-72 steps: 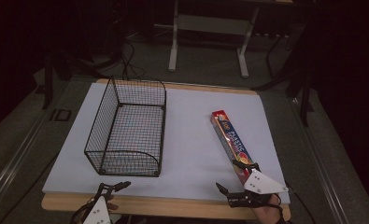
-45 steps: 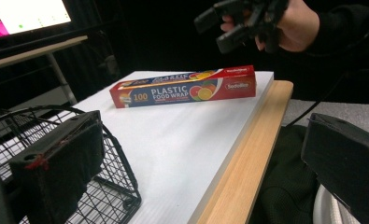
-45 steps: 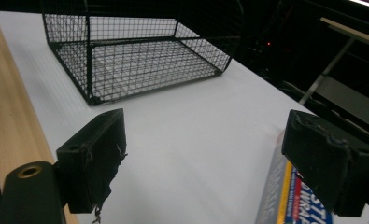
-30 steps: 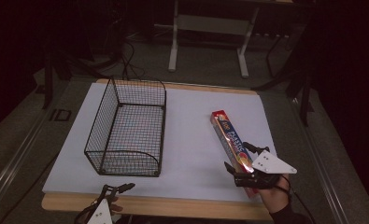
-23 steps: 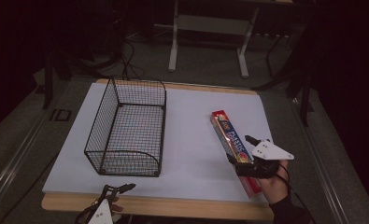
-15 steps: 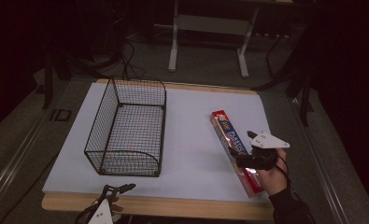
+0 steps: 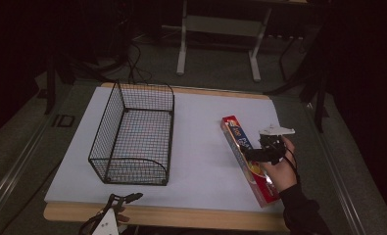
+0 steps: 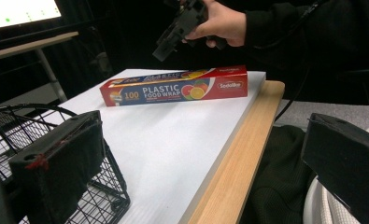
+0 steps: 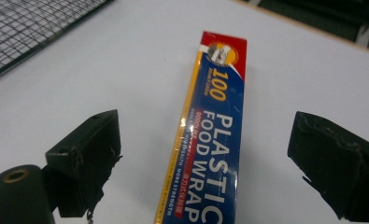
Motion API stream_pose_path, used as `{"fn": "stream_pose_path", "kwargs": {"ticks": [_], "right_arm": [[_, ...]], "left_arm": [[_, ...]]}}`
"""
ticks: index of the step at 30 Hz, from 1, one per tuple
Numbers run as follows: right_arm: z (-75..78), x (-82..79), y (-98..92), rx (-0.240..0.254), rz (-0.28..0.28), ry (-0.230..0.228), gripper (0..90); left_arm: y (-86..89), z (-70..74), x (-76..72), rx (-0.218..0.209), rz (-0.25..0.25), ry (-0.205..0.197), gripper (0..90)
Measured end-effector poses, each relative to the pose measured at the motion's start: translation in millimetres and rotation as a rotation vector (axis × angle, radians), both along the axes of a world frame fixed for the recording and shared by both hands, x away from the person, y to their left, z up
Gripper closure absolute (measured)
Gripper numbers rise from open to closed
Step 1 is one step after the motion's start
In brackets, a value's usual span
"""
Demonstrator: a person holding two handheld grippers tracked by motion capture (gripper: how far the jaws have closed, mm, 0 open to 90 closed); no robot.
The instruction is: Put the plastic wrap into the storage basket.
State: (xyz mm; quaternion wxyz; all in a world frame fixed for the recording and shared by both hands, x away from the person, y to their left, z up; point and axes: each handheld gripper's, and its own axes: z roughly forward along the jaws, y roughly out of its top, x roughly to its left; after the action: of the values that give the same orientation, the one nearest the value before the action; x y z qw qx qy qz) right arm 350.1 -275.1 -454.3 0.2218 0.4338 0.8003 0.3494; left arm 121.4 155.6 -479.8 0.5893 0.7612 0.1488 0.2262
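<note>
Our right gripper (image 7: 253, 152) has moved up from the table's near edge to hover over the middle of the plastic wrap box (image 7: 247, 157); its jaws have just been opening wide and straddle it untouched. Box lies at 3 o'clock from the wire basket (image 7: 134, 134), so the grab comes next. Left gripper (image 7: 125, 199) idles open at 6 o'clock.

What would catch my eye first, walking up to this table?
Probably the red and blue plastic wrap box, lying along the right side of the white table. The right gripper hovers over it, jaws open either side. On the left stands a black wire basket.
</note>
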Motion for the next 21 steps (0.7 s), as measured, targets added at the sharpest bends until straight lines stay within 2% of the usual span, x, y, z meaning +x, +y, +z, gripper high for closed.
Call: {"fn": "stream_pose_path", "kwargs": {"ticks": [4, 10, 18, 21], "right_arm": [[-6.1, 10.7, 2.1, -0.027, -0.008, 0.07, 9.6], [-19.6, 25.2, 5.9, -0.096, -0.023, 0.184, 9.9], [-30.3, 38.2, 3.8, -0.094, -0.074, 0.297, 12.4], [-33.1, 41.3, 5.4, -0.115, -0.086, 0.335, 13.4]], "left_arm": [[-0.1, -0.1, 0.0, 0.002, -0.001, 0.001, 0.0], [-0.4, -0.4, 0.1, 0.008, 0.0, 0.0, 0.0], [-0.3, -0.3, 0.3, 0.007, -0.004, 0.002, 0.0], [-0.4, -0.5, 0.3, 0.007, -0.004, 0.002, 0.0]]}}
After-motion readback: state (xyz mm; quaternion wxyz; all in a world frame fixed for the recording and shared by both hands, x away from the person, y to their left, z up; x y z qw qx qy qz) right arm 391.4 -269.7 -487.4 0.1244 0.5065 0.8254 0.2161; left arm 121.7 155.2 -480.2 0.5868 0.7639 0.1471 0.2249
